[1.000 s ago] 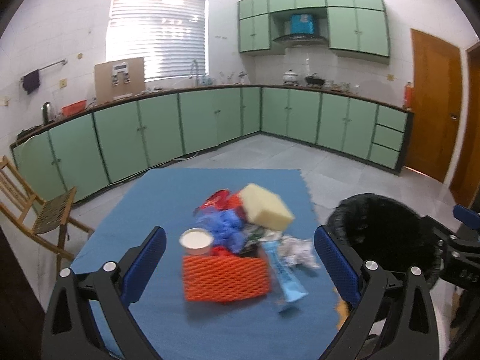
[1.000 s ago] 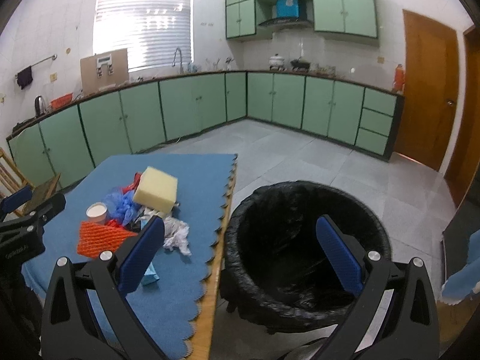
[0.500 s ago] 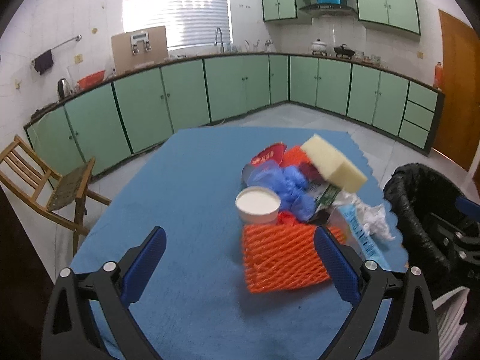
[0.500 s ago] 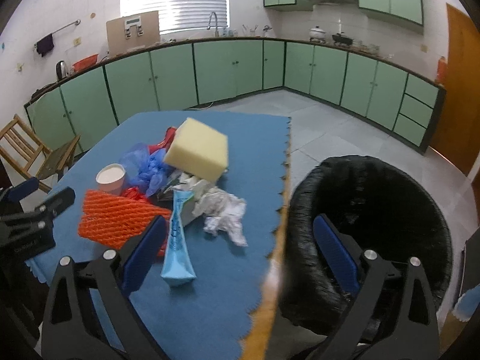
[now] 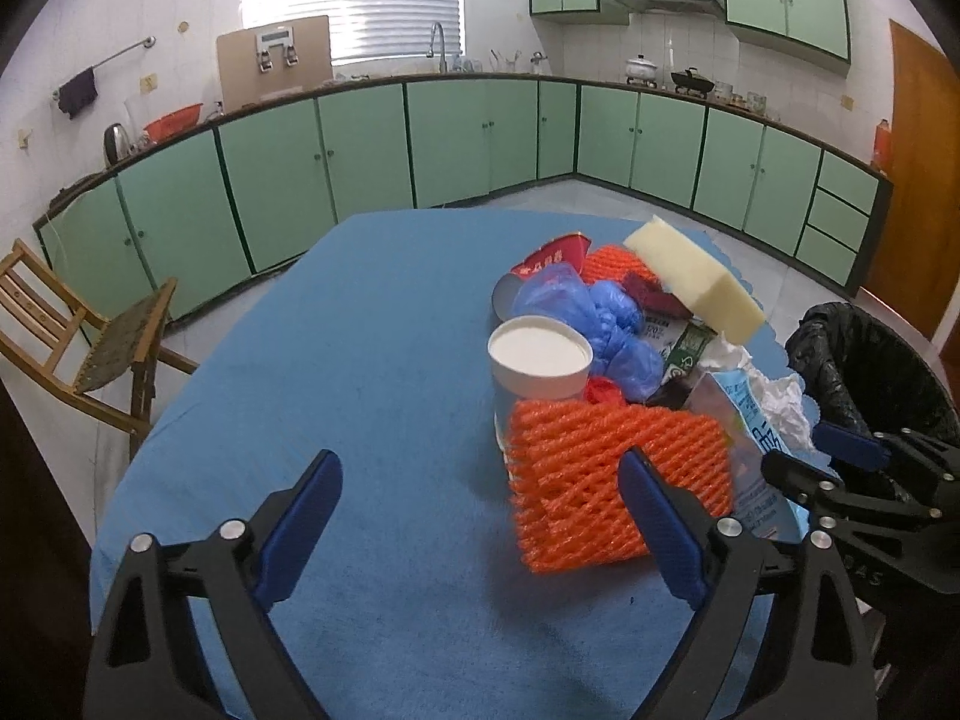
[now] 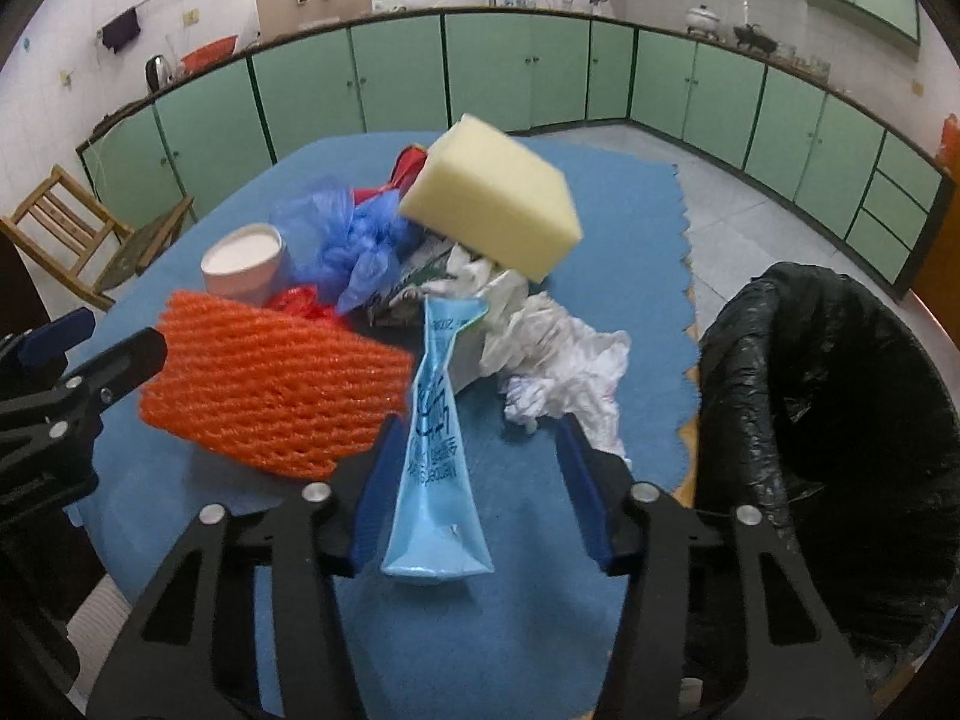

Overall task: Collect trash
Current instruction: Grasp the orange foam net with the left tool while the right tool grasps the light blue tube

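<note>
— Green kitchen cabinets point(image 5: 372, 150) ring the room behind a blue-covered bench point(image 5: 336, 360). Where is the trash?
— Heaped on the bench: an orange foam net point(image 6: 270, 384), a white cup point(image 6: 243, 261), blue plastic bags point(image 6: 354, 240), a yellow sponge point(image 6: 492, 204), crumpled tissue point(image 6: 558, 354) and a light blue tube point(image 6: 435, 456).
— What changed from a second ago?
— Both cameras have dropped closer to the pile. The right hand-held gripper point(image 6: 480, 486), then over the black-lined bin point(image 6: 840, 420), now straddles the tube, jaws closing, pads not yet pressing it.
— And the left?
— The left hand-held gripper point(image 5: 480, 516) is spread wide, narrowing slightly, its right finger over the net.
</note>
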The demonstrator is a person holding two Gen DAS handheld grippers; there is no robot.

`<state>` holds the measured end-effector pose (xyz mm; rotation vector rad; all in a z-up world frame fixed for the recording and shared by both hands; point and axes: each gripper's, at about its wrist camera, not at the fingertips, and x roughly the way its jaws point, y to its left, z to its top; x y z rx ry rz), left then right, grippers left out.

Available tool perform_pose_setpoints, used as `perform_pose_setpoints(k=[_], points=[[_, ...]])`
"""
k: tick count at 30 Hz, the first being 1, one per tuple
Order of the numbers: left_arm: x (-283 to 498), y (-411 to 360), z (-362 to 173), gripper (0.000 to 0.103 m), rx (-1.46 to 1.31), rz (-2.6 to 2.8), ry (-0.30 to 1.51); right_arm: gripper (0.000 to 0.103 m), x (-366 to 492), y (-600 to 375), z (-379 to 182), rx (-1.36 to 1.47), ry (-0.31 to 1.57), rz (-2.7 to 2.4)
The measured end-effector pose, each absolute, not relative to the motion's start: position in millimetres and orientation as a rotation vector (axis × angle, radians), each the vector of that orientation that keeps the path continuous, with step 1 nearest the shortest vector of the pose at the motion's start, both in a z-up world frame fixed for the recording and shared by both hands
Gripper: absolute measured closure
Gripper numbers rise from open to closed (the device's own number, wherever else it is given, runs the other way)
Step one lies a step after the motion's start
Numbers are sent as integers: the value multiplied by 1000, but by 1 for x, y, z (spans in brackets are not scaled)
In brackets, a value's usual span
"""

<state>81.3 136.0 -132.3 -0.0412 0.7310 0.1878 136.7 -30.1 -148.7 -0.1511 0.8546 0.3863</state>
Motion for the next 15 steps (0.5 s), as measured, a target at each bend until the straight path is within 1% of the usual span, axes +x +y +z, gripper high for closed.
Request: perform_pose_setpoints(k=[1, 5, 7, 8, 10, 14, 15], points=[[82, 136, -134, 12, -39, 185, 733, 56, 137, -28, -150, -156, 857, 390], [86, 135, -138, 16, -36, 166, 742, 68, 143, -22, -157, -165, 876, 425], [90, 136, -142, 22, -42, 152, 752, 73, 144, -20, -160, -165, 884, 434], [91, 135, -144, 24, -46, 145, 758, 80, 146, -19, -163, -165, 888, 439], [94, 134, -148, 27, -54, 130, 769, 80, 145, -18, -164, -163, 887, 457], [97, 129, -154, 29, -60, 97, 785, 80, 143, -18, -162, -167, 882, 474], [99, 128, -156, 33, -64, 81, 796, 80, 143, -19, -162, -163, 884, 474]])
